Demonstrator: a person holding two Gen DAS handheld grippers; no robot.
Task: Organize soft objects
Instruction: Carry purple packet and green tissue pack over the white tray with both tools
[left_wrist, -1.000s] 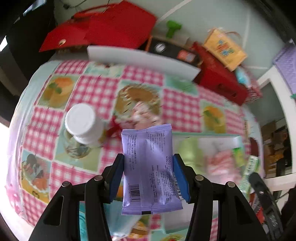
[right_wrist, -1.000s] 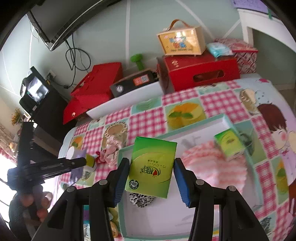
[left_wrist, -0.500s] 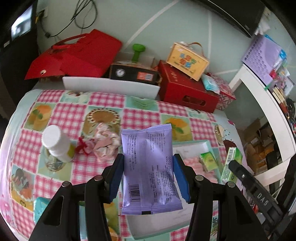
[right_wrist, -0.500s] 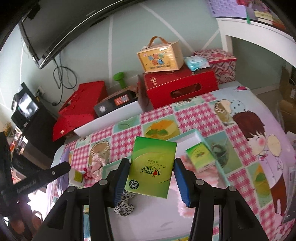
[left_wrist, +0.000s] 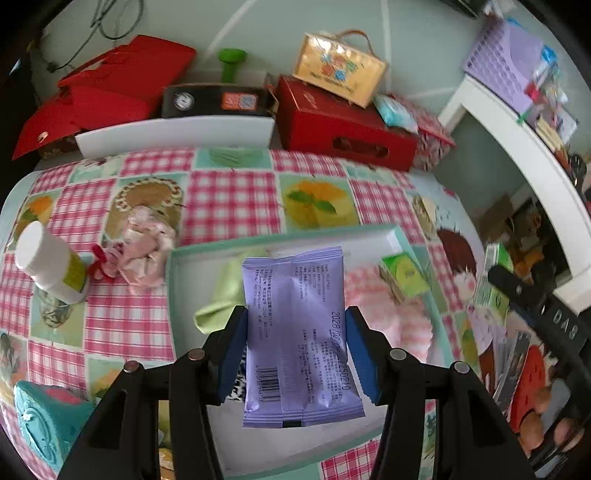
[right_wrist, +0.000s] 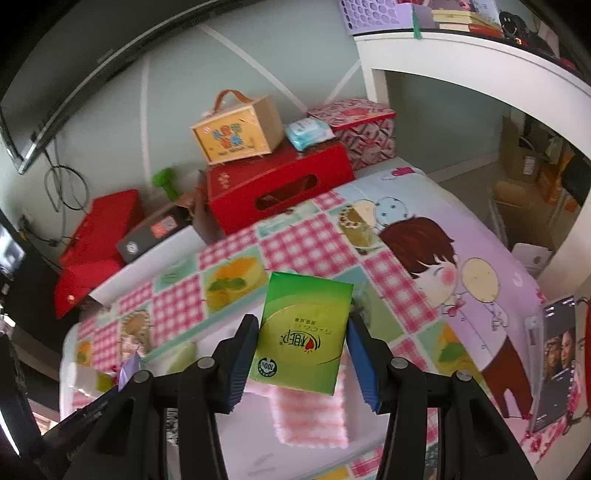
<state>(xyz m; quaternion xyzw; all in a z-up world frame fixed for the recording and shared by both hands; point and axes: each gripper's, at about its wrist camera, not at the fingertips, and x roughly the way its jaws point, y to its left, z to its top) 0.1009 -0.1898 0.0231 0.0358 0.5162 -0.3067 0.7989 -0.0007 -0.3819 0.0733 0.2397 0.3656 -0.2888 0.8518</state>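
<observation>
Left wrist view: left gripper (left_wrist: 295, 345) pinches a purple packet (left_wrist: 297, 336) over the white tray (left_wrist: 391, 236).
Right gripper (right_wrist: 301, 354) pinches a green tissue pack (right_wrist: 303, 332) above the same tray; a pink cloth (right_wrist: 310, 417) and a green sock (left_wrist: 221, 295) lie inside.

Both grippers (left_wrist: 295, 349) (right_wrist: 302, 360) have black arms, blue ridged pads (round metal rivets).

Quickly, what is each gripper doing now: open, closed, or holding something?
Left gripper: closed on a purple plastic sachet.
Right gripper: closed on a green tissue pack.
</observation>
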